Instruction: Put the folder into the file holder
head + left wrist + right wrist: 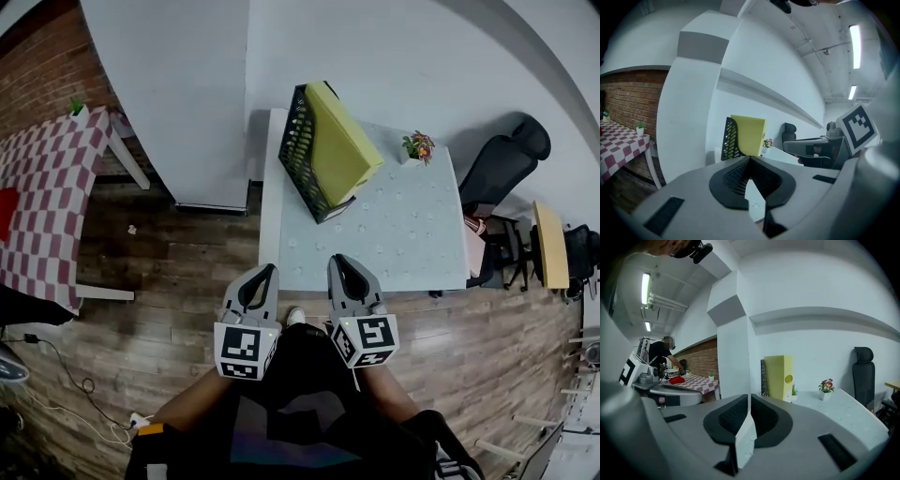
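Table (403, 234) bears folder (342, 141) inside file holder (298, 155); left gripper (270, 270) and right gripper (337, 261) closed, empty.

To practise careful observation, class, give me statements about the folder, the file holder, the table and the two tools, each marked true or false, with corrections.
1. The yellow-green folder stands inside the black file holder. True.
2. The left tool grips the folder. False: its jaws are together on nothing, at the near edge of the pale table, well apart from the folder.
3. A small flowering plant stands on the pale table, right of the folder in the head view. True.
4. The right tool has its jaws wide apart. False: they are together and empty.
5. The file holder stands on the checkered table. False: it stands on the pale table.
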